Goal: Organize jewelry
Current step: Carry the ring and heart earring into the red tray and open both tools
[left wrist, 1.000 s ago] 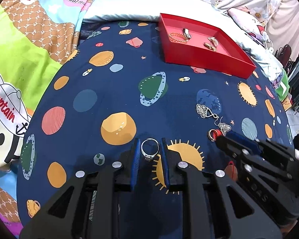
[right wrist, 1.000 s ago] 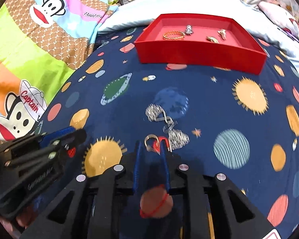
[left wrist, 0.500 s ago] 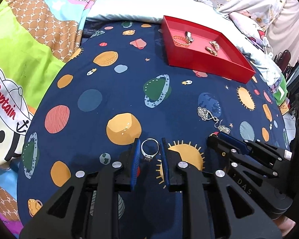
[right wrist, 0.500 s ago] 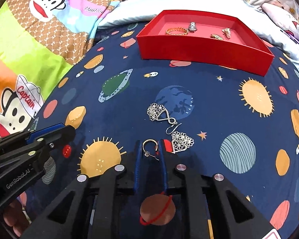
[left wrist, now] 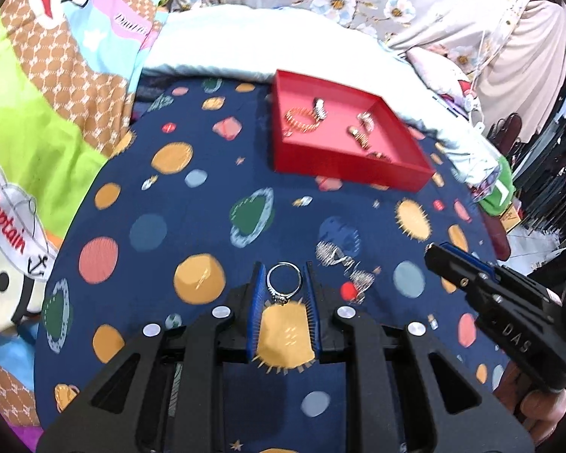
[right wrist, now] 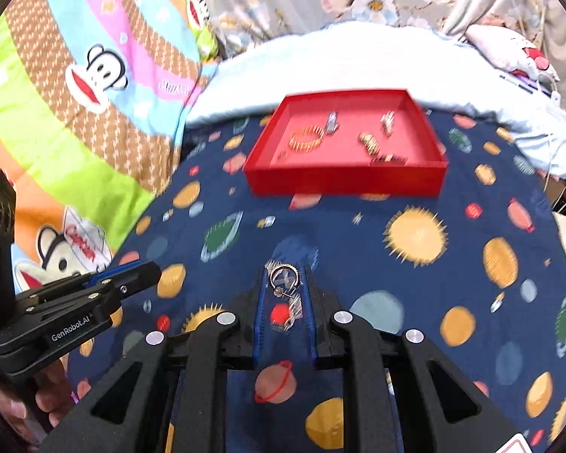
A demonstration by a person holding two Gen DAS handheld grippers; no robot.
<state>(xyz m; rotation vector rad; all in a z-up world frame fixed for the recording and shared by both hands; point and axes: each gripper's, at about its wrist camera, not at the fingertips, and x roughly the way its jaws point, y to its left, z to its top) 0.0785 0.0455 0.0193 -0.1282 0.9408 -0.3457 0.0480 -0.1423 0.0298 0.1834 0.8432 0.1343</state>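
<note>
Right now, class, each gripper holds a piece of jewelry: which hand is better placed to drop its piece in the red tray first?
Right, probably: its view faces the tray squarely. The left sees it off to one side.

- The silver ring (left wrist: 284,281) is polished metal, bright and glossy (a small stone setting glints at its base).
- The hoop earring (right wrist: 283,279) looks like shiny gold-toned metal.
- The left gripper (left wrist: 284,283) is matt black plastic with ribbed blue pads (left wrist: 257,294).
- The red tray (left wrist: 343,160) has smooth, matt walls.
- The planet-print bedsheet (left wrist: 207,207) is soft matt cloth.
</note>
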